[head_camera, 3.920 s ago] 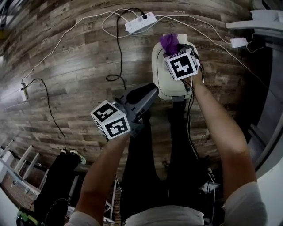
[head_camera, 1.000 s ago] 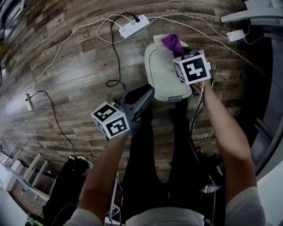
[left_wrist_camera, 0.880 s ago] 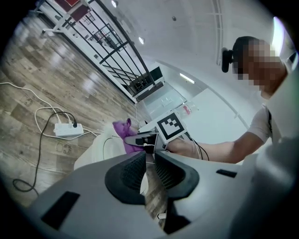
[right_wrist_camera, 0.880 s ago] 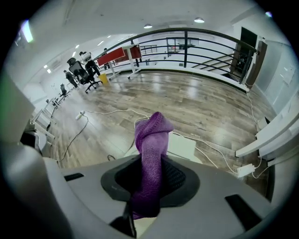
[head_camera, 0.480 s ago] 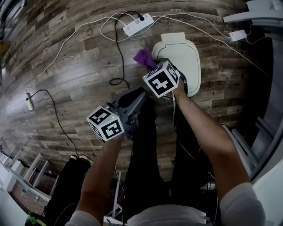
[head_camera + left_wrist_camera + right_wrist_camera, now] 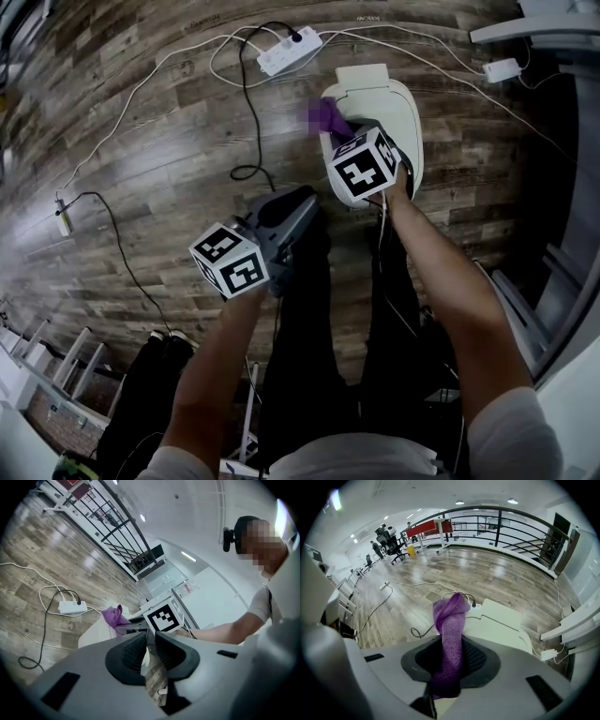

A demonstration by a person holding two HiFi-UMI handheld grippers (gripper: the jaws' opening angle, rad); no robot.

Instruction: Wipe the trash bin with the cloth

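Observation:
The white trash bin (image 6: 386, 105) stands on the wood floor just ahead of the person's legs, lid down. My right gripper (image 6: 339, 134) is shut on the purple cloth (image 6: 326, 114), which hangs over the bin's left rim. In the right gripper view the cloth (image 6: 450, 634) sticks up from between the jaws, with the bin (image 6: 502, 620) close behind it. My left gripper (image 6: 302, 199) hovers left of the bin, shut with nothing in it. The left gripper view shows its pads nearly touching (image 6: 149, 641), and beyond them the cloth (image 6: 112, 616) and bin (image 6: 93, 633).
A white power strip (image 6: 289, 52) with looping white and black cables lies on the floor behind the bin. A white adapter (image 6: 502, 68) sits at the right by a desk leg (image 6: 525, 28). A black railing (image 6: 497, 522) and distant office chairs (image 6: 391, 538) stand farther off.
Over the last second my right gripper swept the cloth from the bin's far top down to its left side. In the last half second it shifted slightly right onto the left rim. The left gripper barely moved.

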